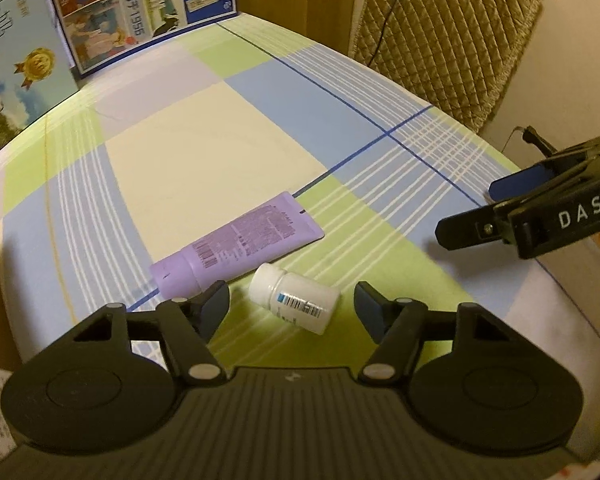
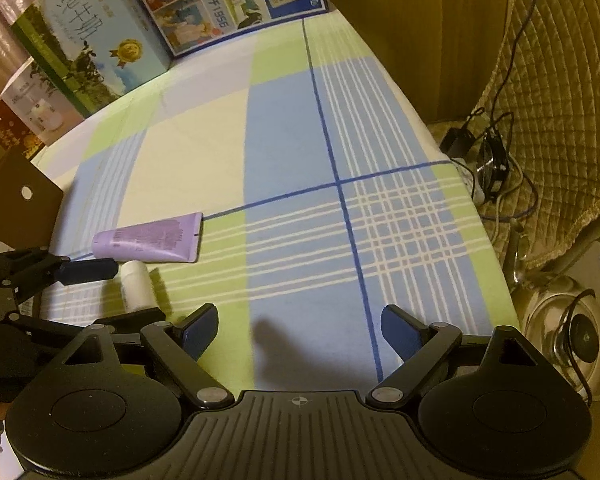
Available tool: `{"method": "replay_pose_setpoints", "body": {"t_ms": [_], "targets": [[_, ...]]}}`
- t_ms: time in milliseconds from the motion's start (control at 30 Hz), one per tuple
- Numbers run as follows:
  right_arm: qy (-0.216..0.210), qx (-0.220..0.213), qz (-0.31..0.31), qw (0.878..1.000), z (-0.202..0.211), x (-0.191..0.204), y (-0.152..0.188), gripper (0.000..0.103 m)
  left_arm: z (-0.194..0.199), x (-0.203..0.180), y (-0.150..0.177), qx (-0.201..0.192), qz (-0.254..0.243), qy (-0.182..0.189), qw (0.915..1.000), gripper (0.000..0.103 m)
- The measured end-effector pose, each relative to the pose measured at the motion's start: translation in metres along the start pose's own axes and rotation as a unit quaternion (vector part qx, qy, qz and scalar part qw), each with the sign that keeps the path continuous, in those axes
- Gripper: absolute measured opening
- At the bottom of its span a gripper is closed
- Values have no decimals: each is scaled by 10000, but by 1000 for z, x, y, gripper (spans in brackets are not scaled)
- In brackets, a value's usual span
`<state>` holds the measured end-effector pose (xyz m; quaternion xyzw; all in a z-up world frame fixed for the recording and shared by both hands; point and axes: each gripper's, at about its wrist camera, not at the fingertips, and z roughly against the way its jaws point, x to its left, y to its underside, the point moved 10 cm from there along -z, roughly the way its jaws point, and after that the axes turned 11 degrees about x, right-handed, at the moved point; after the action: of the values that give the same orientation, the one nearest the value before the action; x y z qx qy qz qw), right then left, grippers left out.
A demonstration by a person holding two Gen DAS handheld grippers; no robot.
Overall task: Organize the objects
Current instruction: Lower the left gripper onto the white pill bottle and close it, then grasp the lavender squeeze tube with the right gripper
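Note:
A small white bottle (image 1: 296, 302) with a barcode label lies on its side on the checked tablecloth (image 1: 204, 152). A purple tube (image 1: 236, 246) lies just behind it. My left gripper (image 1: 292, 306) is open, its fingers on either side of the bottle and apart from it. My right gripper (image 2: 298, 330) is open and empty over the cloth (image 2: 300, 140), to the right of both objects. In the right wrist view the tube (image 2: 152, 240) and bottle (image 2: 138, 284) show at the left, beside the left gripper's fingertip (image 2: 88, 270). The right gripper shows in the left wrist view (image 1: 484, 216).
Two printed milk cartons (image 1: 112, 12) stand at the table's far left; they also show in the right wrist view (image 2: 100, 36). A brown cardboard box (image 2: 16, 204) sits at the left. A quilted chair (image 2: 560, 100), cables and a kettle (image 2: 556, 320) lie beyond the right table edge.

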<state>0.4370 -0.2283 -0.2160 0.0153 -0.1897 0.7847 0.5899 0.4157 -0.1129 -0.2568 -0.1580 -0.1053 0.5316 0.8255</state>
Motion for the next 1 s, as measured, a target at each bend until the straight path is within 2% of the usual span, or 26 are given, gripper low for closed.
{"method": "replay_pose_setpoints", "body": {"t_ms": [67,100,233,333,500,667,767,900,1000], "targets": [[-1,18,7,10000,-2,0,0,87,-2,-1,-1,-24,-69,10,10000,56],[-6,23,14,10000,-2,0,0,87,-3,-2,-1,-24,-86,44,10000,46],[-27,35,62,10000,-6,3,-3,87,-2,-2,3,-55,-48,6,10000,47],[-72,11,186,9998,-8,10,-6,87,3,7,10,-75,184,-127,9997,47],[-221,-85,558,9982,-13,29,-15,87,17,37,27,-81,935,-391,9948,47],[-528,-350,1331,9891,-19,66,-33,86,24,68,40,17,1711,-641,9832,47],[-742,-452,1834,9792,-27,92,-43,75,24,76,43,100,1877,-741,9794,47],[-1028,-464,2243,9680,-43,118,-52,55,22,79,47,168,2020,-771,9762,47],[-1229,-476,2342,9632,-52,132,-60,51,19,81,48,199,2086,-800,9745,47]]}}
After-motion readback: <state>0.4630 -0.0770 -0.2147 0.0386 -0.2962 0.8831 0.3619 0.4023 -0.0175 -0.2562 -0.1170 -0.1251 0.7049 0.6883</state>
